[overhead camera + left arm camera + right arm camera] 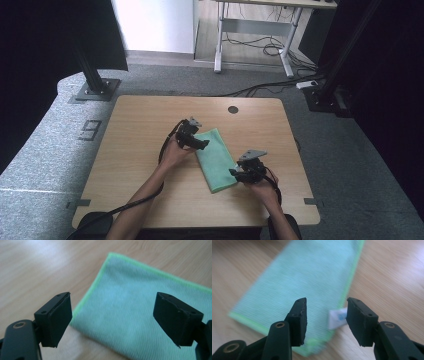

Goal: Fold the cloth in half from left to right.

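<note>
The folded cloth (216, 159) lies flat on the table (135, 145), between the two grippers. The left gripper (202, 144) sits at the cloth's far left edge, its jaws spread over the cloth's corner (75, 323). The right gripper (235, 173) sits at the cloth's near right corner, jaws apart above the cloth's edge, with the cloth's label (337, 318) between them. Beyond the table's far edge stands a desk frame (255, 30) on the floor.

Left gripper (204, 145) jaws wide apart, right gripper (233, 172) jaws part-open, both empty, forearms converging
</note>
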